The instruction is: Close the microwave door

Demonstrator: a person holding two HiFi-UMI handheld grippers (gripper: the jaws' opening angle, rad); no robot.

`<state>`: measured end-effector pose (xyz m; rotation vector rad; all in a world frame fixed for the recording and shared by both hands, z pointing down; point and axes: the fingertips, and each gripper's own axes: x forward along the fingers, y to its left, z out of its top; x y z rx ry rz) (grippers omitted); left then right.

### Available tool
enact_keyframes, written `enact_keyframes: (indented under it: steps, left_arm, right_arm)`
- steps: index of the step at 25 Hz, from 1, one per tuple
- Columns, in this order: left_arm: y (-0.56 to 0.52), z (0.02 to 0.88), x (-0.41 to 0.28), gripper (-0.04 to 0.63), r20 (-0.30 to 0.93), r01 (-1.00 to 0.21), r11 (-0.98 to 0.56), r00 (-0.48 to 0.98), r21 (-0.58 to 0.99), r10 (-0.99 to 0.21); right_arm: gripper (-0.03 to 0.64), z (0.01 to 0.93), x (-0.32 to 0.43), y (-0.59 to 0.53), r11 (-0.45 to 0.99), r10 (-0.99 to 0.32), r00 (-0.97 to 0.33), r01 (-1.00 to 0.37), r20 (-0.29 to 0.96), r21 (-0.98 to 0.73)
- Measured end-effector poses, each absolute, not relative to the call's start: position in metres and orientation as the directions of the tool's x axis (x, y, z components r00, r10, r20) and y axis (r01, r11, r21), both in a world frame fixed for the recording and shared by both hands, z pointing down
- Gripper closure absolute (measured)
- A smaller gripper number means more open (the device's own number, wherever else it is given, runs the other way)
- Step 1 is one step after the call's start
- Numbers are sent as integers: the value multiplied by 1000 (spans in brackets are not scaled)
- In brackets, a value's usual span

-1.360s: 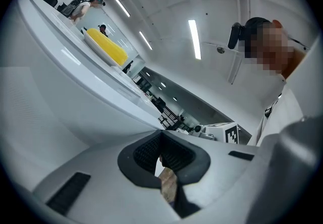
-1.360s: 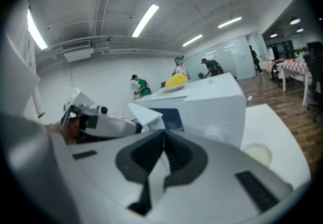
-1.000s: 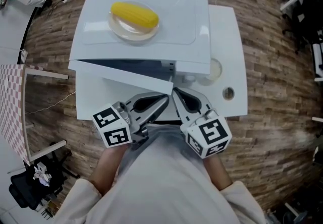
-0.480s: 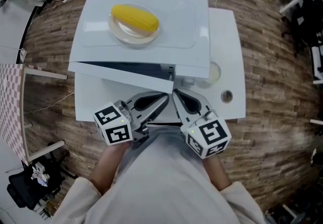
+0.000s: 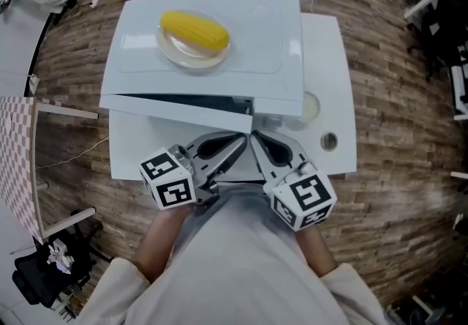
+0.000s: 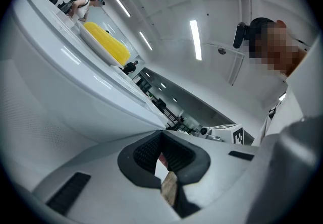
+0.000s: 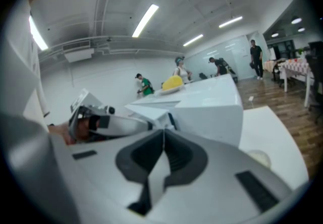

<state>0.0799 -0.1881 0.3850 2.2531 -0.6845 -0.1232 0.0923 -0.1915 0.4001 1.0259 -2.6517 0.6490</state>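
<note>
1. The left claw [image 5: 242,140] is clenched. Its own view shows the dark ribbed pads [image 6: 144,153] meeting at the tip, with nothing caught between them.
2. The right claw [image 5: 254,135] is clenched too, pads pressed together and empty. Its tip sits just beside the left claw's tip, and the two form a narrow V.
3. Directly ahead of both tips is the free edge of the white flat microwave door [image 5: 175,116]. The left tip is right at that edge, though actual contact cannot be made out.
4. The door stands narrowly ajar. A thin dark strip shows between it and the white box-shaped microwave [image 5: 248,31] beyond the claws.
5. Behind each claw, nearer the person, rides its black-and-white marker cube [image 5: 168,179], gripped in the person's hands.
6. Further ahead and to the left, on the microwave's top, lies a yellow corn cob [image 5: 194,29] on a round translucent plate [image 5: 174,51].
7. Everything rests on a white rectangular table [image 5: 333,60], which extends to the right of the claws, over a brown wood-plank floor [image 5: 398,96].
</note>
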Motion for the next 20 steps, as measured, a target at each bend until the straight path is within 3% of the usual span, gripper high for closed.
enact_keyframes:
  steps: [20]
  left_arm:
    - [-203, 383, 71, 577, 105, -445, -551, 835, 706, -540]
  right_arm:
    - [594, 391, 80, -194, 695, -569, -754, -655, 329, -298]
